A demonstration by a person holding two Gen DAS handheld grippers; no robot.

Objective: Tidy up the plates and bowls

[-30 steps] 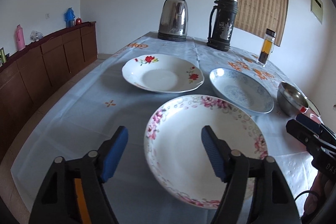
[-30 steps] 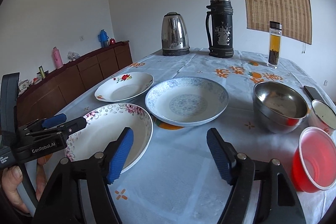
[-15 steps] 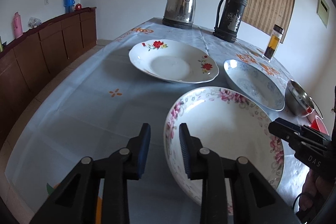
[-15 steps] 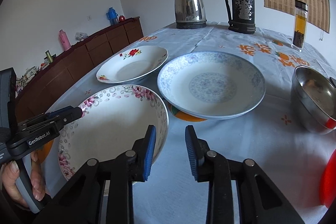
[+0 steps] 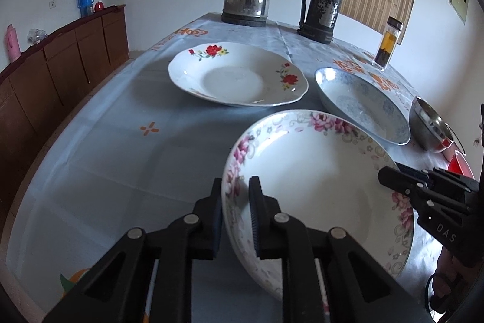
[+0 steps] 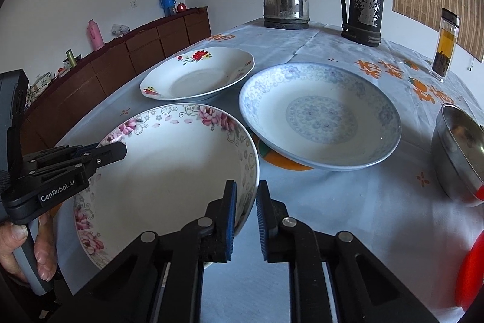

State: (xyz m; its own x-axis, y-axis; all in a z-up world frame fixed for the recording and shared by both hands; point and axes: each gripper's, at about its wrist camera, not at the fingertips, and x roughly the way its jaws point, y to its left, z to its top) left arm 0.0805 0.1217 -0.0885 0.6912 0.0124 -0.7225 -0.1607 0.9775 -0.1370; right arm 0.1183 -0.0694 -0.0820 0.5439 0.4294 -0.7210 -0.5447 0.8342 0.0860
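Both claws had drawn their fingers in since a moment before. My left claw (image 5: 234, 212) was clamped on the left rim of the pink-flowered plate (image 5: 311, 180), low in the frame; my right claw (image 6: 245, 217) pinched the same plate's right rim. Beyond it on the bench (image 5: 121, 147) sat the red-rose plate (image 5: 237, 74) at centre, the blue-patterned plate (image 6: 320, 114) and steel bowl (image 6: 459, 144) to the right.

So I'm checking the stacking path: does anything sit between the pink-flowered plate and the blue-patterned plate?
Nothing visible does. The pink-flowered plate, gripped at opposite rims by the left gripper and right gripper, sits right beside the blue-patterned plate.
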